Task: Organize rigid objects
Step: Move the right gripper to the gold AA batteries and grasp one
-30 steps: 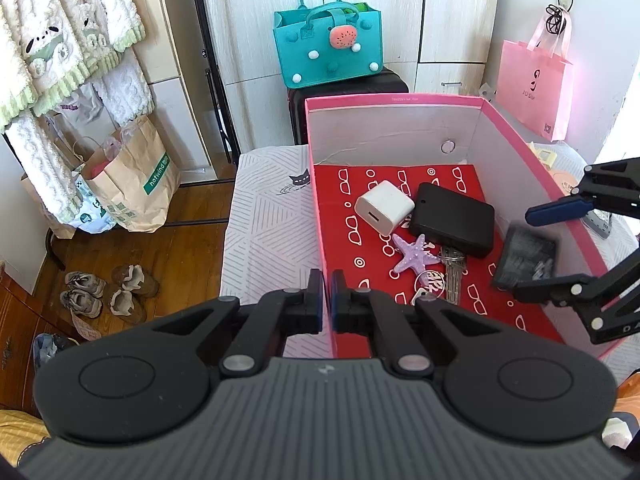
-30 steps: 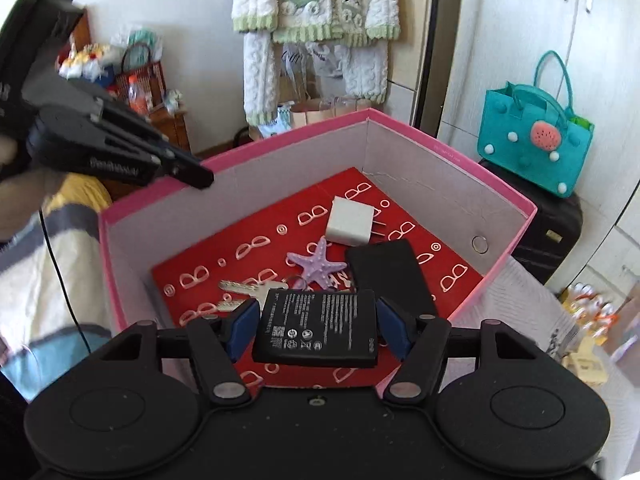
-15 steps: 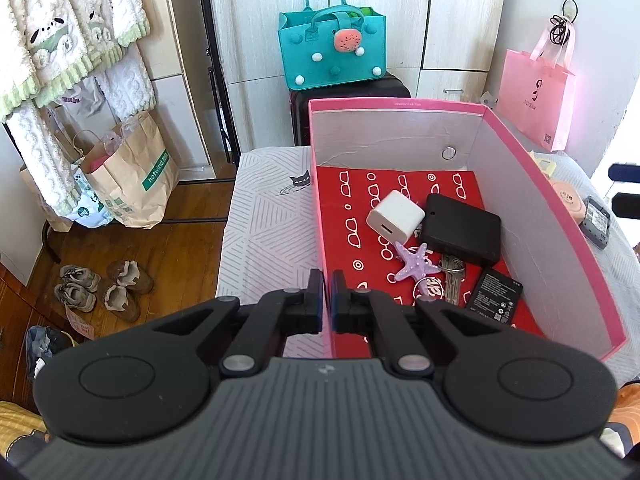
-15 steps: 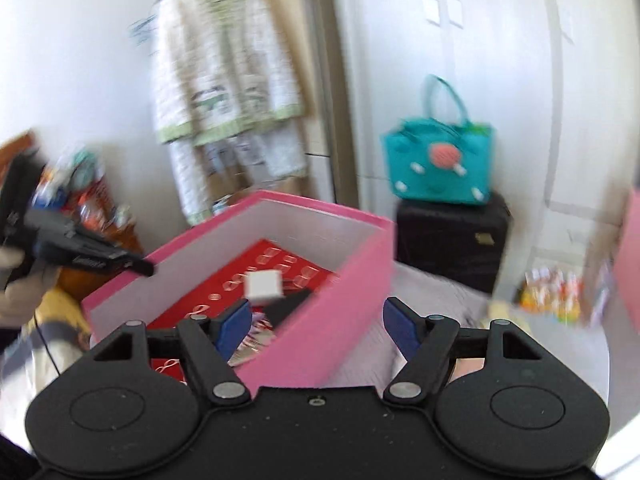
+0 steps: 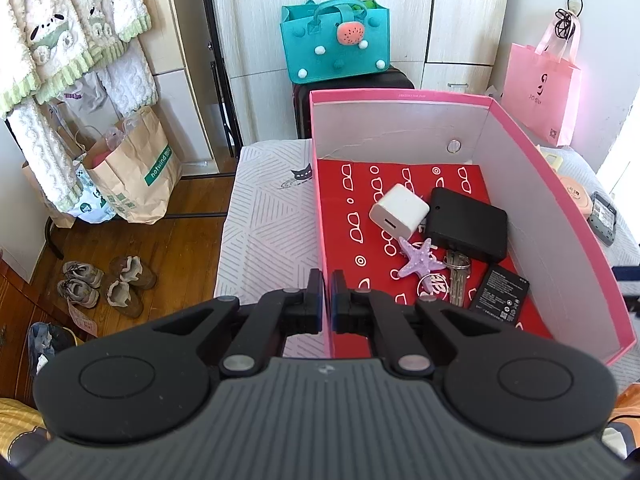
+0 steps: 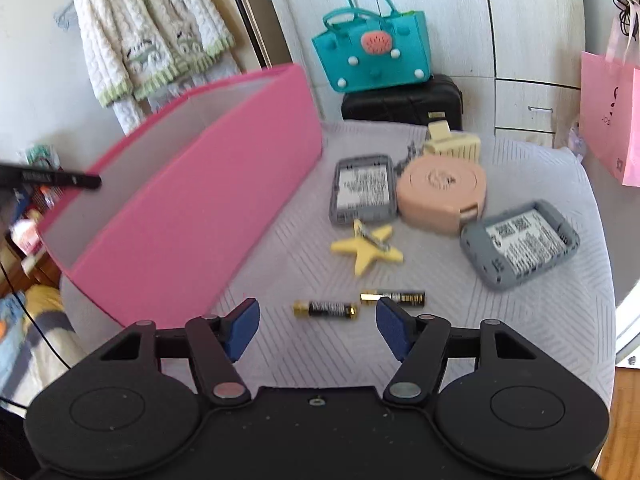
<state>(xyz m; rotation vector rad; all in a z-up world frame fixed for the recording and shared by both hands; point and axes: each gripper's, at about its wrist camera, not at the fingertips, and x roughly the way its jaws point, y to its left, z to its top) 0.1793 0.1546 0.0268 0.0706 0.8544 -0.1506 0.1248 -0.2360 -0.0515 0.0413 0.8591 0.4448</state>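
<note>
My left gripper (image 5: 328, 296) is shut on the near left wall of the pink box (image 5: 560, 200). On the box's red floor lie a white charger (image 5: 398, 216), a black case (image 5: 466, 228), a purple starfish (image 5: 422, 258), keys (image 5: 456, 276) and a flat phone battery (image 5: 500, 292). My right gripper (image 6: 316, 320) hovers low over the grey cloth beside the pink box (image 6: 192, 220); its jaws are closing with nothing pressed between them. An AA battery (image 6: 326, 309) lies just ahead of the gap, a second AA battery (image 6: 394, 297) by the right fingertip.
Farther out on the cloth sit a yellow star (image 6: 366, 248), two grey cased devices (image 6: 363, 188) (image 6: 520, 242), a peach round case (image 6: 442, 190) and a cream item (image 6: 454, 142). A black suitcase (image 6: 400, 100) with a teal bag stands behind the bed.
The right gripper let go of the phone battery, which now lies in the box. It then swung out to the right and down over the cloth by the AA batteries. The left gripper stayed put.
</note>
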